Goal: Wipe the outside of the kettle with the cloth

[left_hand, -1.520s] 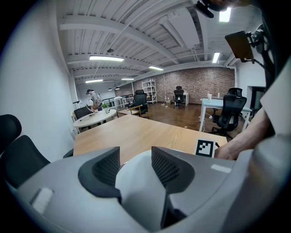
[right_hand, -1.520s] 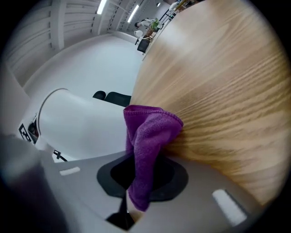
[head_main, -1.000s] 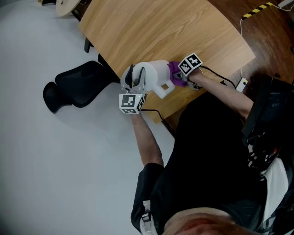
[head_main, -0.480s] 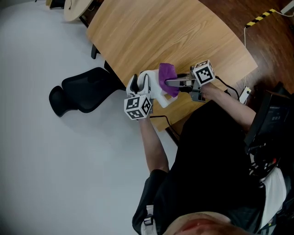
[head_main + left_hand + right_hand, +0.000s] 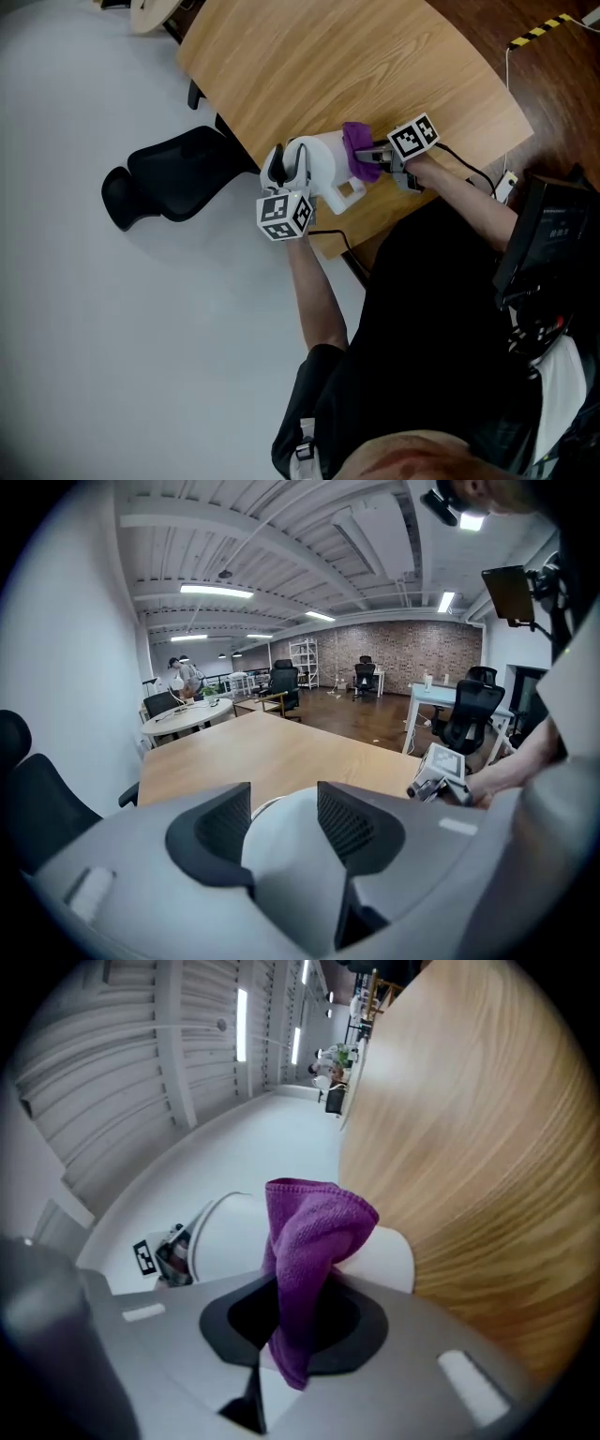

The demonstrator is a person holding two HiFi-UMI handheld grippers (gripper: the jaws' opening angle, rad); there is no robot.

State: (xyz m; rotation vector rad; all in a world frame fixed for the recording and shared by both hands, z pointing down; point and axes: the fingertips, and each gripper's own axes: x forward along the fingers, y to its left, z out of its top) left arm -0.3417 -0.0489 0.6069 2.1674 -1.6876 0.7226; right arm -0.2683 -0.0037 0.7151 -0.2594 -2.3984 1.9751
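Right claw (image 5: 292, 1321) of mine is pinched tight on the purple cloth (image 5: 314, 1227), which lies against the side of the white kettle (image 5: 323, 167). My left claw (image 5: 283, 822) has just been opening; its jaws stand wide with the kettle's white body between them. The kettle sits near the wooden table's (image 5: 375, 66) edge.

The kettle (image 5: 323, 169) is white; the cloth (image 5: 357, 148) against it is purple. The right hand-held gripper (image 5: 368, 161) beside the kettle is grey, with black-and-white square markers. The surface (image 5: 356, 66) under the kettle shows pale wood grain. The chair (image 5: 173, 178) near the kettle is black.
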